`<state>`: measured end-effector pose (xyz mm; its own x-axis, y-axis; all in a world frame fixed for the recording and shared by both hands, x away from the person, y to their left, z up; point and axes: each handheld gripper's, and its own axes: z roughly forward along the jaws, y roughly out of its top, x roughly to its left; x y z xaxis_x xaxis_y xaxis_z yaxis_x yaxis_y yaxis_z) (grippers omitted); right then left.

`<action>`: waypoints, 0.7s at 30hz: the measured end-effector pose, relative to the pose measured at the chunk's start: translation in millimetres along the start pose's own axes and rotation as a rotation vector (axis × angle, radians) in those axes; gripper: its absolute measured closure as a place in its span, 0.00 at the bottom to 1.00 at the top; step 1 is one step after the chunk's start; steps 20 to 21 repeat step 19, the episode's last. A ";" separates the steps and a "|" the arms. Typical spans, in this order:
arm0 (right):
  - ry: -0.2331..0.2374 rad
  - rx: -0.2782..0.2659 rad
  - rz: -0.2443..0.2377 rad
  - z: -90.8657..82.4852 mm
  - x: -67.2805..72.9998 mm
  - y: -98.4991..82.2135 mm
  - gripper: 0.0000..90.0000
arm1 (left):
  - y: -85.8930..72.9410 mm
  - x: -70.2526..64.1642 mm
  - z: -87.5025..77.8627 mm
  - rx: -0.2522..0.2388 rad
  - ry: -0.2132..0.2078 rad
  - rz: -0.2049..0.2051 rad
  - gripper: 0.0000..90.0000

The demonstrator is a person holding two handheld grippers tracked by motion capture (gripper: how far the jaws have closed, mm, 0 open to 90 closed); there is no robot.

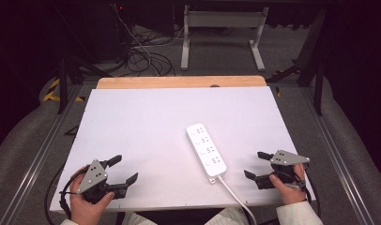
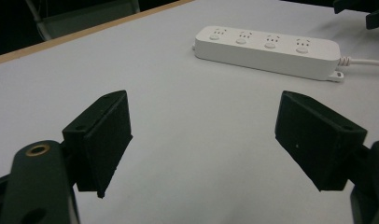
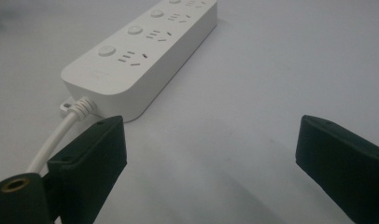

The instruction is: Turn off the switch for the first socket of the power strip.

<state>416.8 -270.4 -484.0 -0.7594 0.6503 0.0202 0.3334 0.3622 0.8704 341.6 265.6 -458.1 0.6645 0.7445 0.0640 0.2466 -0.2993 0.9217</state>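
White and flat, the rectangular counter [image 1: 146,140] lies in front of me, with a strip of light wood [image 1: 179,82] along its far edge. On it, a little right of the middle and toward my side, lies a long white plastic power strip [image 1: 206,149] with four sockets and a round button beside each socket. It lies slanted, its far end pointing away and slightly to the left. From its near end a white round cable [image 1: 233,194] goes toward me and over the near edge of the counter.

I hold my left claw [image 1: 121,169] at the near left corner of the counter, in my left hand [image 1: 87,206]. Its two black jaws stand wide apart and hold nothing. In the left gripper view I see the power strip [image 2: 268,50] well apart from these jaws, on the far right side, and only bare white surface is between them.

I hold my right claw [image 1: 256,165] at the near right side, in my right hand [image 1: 288,186]. Its jaws also stand wide apart with nothing between them. In the right gripper view the cable end of the power strip [image 3: 141,56] is near the left jaw but not touching it, and the cable [image 3: 54,140] passes behind this jaw.

Beyond the counter, on the grey floor, I see white metal legs of a frame [image 1: 221,33] and a bundle of dark wires [image 1: 141,56].
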 end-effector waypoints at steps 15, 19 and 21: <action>-0.002 -0.008 -0.026 -0.3 3.6 3.5 0.10 | 0.8 -0.2 -1.1 0.007 0.006 -0.002 0.22; -0.012 -0.007 -0.032 -0.6 3.7 3.6 0.10 | -0.1 0.6 0.1 0.004 0.012 0.004 0.20; -0.012 -0.007 -0.032 -0.6 3.7 3.6 0.10 | -0.1 0.6 0.1 0.004 0.012 0.004 0.20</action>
